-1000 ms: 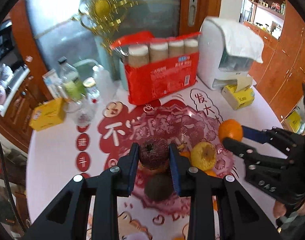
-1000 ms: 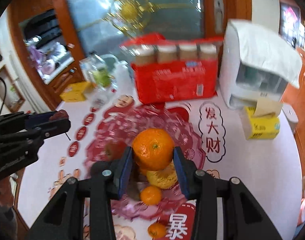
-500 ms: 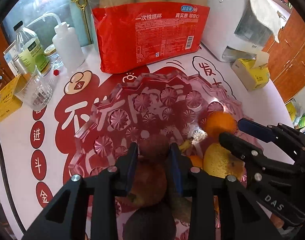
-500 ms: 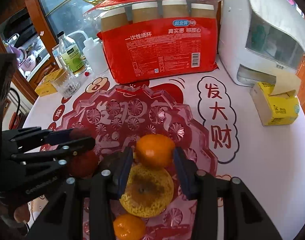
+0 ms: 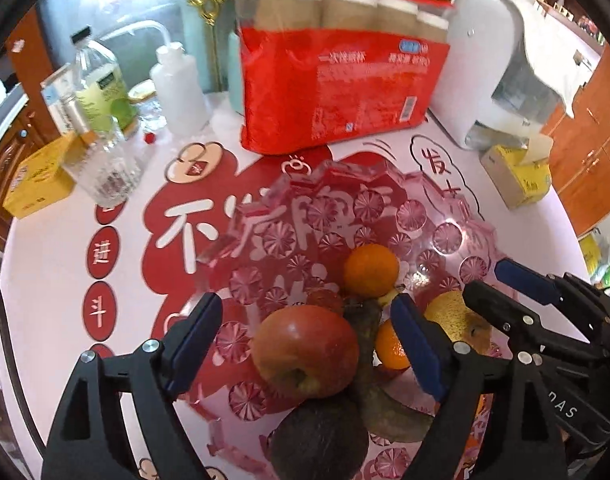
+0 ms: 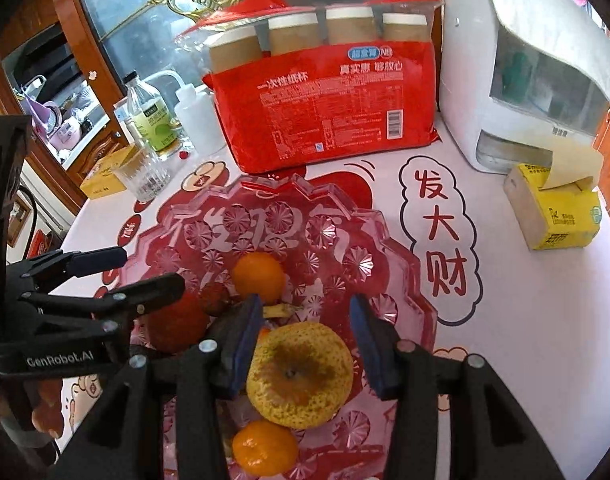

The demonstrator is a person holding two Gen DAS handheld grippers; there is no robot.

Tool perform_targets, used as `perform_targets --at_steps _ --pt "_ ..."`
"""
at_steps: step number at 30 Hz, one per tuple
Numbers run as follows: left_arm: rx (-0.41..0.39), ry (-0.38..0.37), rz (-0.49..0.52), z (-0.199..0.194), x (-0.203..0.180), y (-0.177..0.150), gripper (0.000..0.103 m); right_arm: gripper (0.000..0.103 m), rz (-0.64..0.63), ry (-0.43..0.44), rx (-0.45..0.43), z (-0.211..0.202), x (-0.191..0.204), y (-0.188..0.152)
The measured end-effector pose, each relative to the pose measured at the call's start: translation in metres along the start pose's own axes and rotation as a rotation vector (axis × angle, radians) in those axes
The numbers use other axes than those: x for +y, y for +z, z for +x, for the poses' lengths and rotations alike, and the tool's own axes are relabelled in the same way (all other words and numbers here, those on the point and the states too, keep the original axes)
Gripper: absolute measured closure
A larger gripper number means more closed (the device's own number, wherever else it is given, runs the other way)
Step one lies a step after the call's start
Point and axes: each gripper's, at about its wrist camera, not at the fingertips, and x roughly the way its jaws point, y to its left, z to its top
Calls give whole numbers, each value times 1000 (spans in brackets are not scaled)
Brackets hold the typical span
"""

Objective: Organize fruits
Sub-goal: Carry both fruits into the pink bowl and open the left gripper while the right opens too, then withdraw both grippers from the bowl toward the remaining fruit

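In the pink cut-glass fruit dish (image 5: 445, 236), nearest the cameras: one red apple (image 5: 305, 350), lying free between the pads of the left gripper (image 5: 305, 340). Half a second earlier those pads pinched a dark red fruit; now the jaws are opening, spread wide, touching nothing. Judged: apple delivered.

Beside it: one dark green avocado (image 5: 319, 438) and a brown elongated fruit (image 5: 369, 344), kind unclear.

Right gripper (image 6: 305, 338): jaws opening, apart, nothing pinched. The round orange tangerine (image 6: 258, 277) it carried a second ago now rests on the dish just beyond its tips, released. Between and below its pads sits a mottled yellow citrus (image 6: 301, 374); nearer still, a small orange mandarin (image 6: 265, 448).

Task standing, judged: both fruits set down; every fruit in view is on the dish.

Writing, near to far:
- left gripper body: "GenRobot.AI";
- white tablecloth with red print (image 6: 525, 320): "发大财" in a cloud outline;
- red plastic pack of paper cups (image 6: 329, 108): "一次性纸杯", "真实惠 够放心";
- yellow tissue box (image 6: 557, 216): print too small to read.
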Motion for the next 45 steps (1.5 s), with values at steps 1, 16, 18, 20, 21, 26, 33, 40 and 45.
perform_targets --at_steps 1,16,18,20,21,26,33,40,45 --pt "-8 -3 -5 -6 0 0 18 57 3 7 -4 -3 1 0" --pt "-55 39 -21 -80 -10 -25 14 56 13 30 -42 -62 13 -11" --pt "-55 28 -10 -91 -11 -29 14 55 8 32 -51 -72 16 -13" --pt "-65 44 -3 -106 -14 -35 14 52 2 32 -62 -84 19 -16" --pt "-71 60 -2 -111 -15 -37 14 51 -2 33 -69 -89 21 -18" --pt "-105 78 -21 -144 -20 -55 14 50 -31 42 -92 -119 32 -30" --pt "-122 82 -41 -176 -24 -79 14 49 -82 31 -122 -154 42 -49" --pt "-134 70 -52 -197 -28 -116 14 49 -121 38 -129 -177 47 -76" --pt "-163 81 -55 -206 -30 -145 14 50 -124 54 -126 -184 45 -97"
